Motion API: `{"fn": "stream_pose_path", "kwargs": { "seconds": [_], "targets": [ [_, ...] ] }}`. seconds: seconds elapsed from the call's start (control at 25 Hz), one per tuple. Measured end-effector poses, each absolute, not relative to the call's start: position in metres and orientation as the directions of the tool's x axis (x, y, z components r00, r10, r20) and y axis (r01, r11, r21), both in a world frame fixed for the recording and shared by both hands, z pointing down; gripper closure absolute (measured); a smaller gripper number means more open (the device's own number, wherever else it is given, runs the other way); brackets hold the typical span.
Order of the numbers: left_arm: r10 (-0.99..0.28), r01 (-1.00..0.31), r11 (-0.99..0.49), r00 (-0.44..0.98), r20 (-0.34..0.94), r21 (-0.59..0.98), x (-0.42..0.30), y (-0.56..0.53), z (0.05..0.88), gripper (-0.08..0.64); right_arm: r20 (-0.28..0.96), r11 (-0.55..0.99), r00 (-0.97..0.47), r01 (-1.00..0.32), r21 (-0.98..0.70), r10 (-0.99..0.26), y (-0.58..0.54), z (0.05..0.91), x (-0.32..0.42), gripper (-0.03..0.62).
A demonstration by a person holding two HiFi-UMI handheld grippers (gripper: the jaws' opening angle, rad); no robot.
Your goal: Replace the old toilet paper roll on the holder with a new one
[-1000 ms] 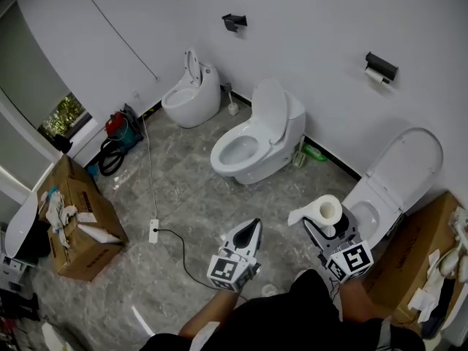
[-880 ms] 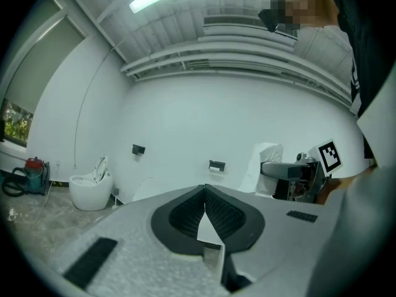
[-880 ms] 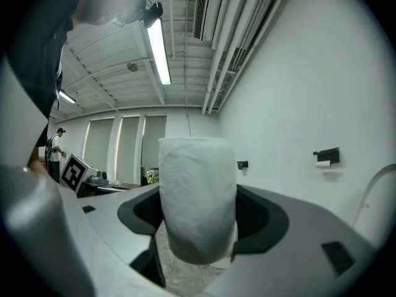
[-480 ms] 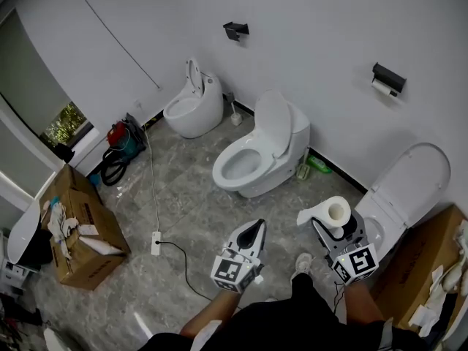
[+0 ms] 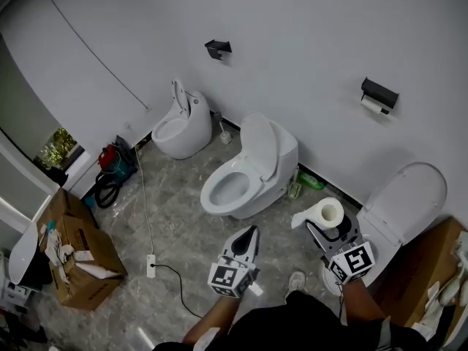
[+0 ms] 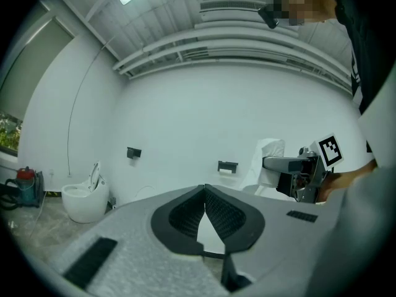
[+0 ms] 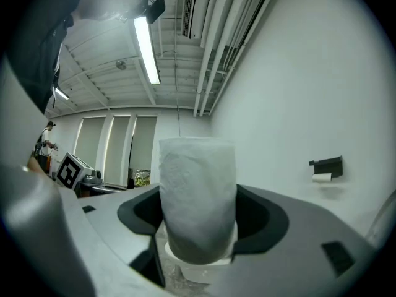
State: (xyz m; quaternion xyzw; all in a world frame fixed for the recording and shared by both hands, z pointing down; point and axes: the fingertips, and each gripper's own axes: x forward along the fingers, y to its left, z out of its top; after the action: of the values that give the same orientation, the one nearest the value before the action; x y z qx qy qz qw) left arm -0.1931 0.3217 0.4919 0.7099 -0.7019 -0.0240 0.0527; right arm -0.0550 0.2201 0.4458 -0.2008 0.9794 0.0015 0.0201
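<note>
Two claws are up and only one is working. My right claw [image 5: 333,232] is grasping the new roll [image 5: 322,209], which stands on end between its jaws, above the floor [image 5: 175,218] just beside the right toilet [image 5: 401,199]. My left claw [image 5: 251,234] is clenched on nothing, jaws pressed together. I judge the roll light, soft and easy to crush, so a gentle squeeze across its flanks suits it and should keep it round enough to slide onto a holder. A loose tail [image 5: 298,218] hangs off it and could snag. Counting: one new roll; one old roll [image 5: 374,104] under the right holder [image 5: 380,91] on the wall [image 5: 307,35], well apart from my claws; a second holder [image 5: 217,47] farther left that looks bare; and three toilets [image 5: 248,170] along that wall.
</note>
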Motion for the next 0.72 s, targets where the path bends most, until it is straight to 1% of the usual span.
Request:
{"fn": "stream_pose_path", "kwargs": {
  "seconds": [0.16, 0.52, 0.72],
  "targets": [
    [-0.999, -0.994, -0.018, 0.022, 0.032, 0.107, -0.191, 0.274, 0.487, 0.554, -0.062, 0.91, -0.909, -0.414, 0.006, -0.413, 0.172, 0.437, -0.046, 0.276],
    [-0.995, -0.991, -0.062, 0.071, 0.07, 0.119, -0.174, 0.18, 0.499, 0.554, -0.045, 0.889, -0.888, -0.458, -0.005, -0.458, 0.085, 0.439, -0.019, 0.276],
    [-0.989, -0.987, -0.121, 0.129, 0.077, 0.105, -0.163, 0.135, 0.499, 0.554, -0.04, 0.855, -0.855, -0.518, 0.005, -0.518, 0.045, 0.443, -0.003, 0.276]
  ]
}}
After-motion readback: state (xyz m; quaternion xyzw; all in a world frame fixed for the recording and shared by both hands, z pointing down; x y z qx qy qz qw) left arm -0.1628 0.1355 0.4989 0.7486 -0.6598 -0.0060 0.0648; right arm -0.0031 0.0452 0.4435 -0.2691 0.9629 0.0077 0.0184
